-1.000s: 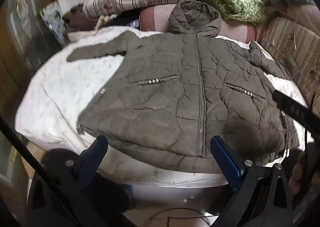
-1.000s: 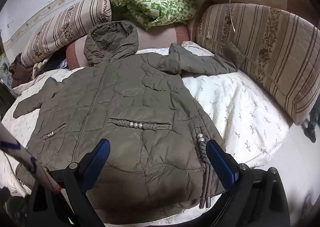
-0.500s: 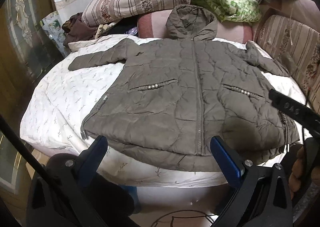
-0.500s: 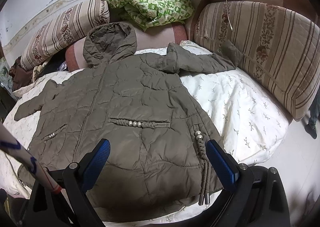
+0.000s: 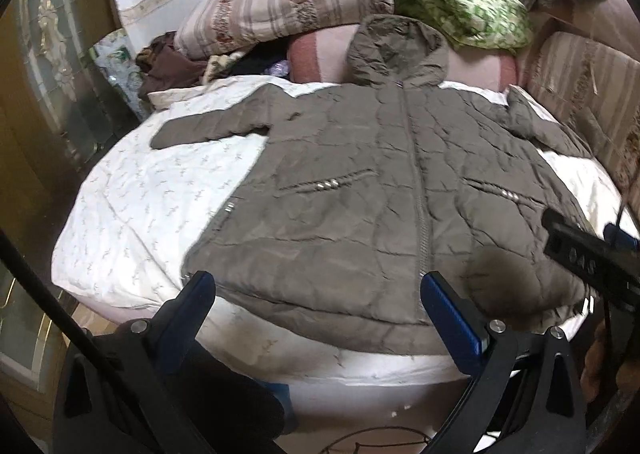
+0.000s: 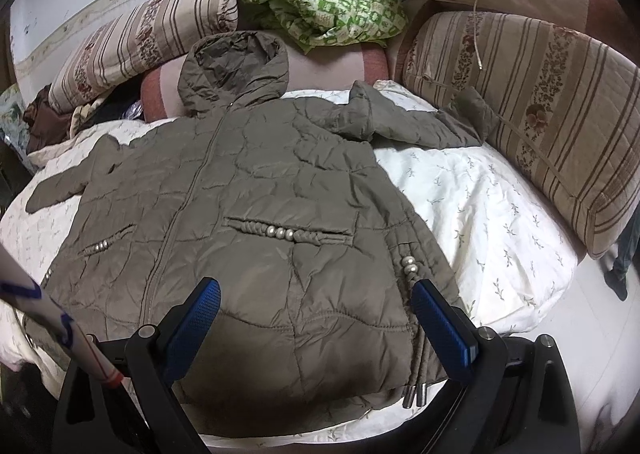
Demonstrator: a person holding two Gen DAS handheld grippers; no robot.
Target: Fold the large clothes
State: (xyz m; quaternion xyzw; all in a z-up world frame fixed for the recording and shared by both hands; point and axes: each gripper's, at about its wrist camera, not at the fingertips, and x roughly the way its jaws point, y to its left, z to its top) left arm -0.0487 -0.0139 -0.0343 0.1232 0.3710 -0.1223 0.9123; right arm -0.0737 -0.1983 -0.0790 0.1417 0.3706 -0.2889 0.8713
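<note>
Olive quilted hooded jacket (image 6: 248, 214) lies spread flat, zipped, across the white bed (image 6: 480, 214), hem at its near edge. Left tool (image 5: 316, 314) and right tool (image 6: 316, 314) hover there, wide open, empty.

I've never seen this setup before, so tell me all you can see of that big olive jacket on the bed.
The jacket is olive-brown, quilted and puffy-looking, zipped shut, lying front up and spread flat on a white leaf-print bedspread. Both sleeves stretch outward; its hood rests against a pink bolster. Beaded trim marks the pockets. Nothing grips it.
</note>
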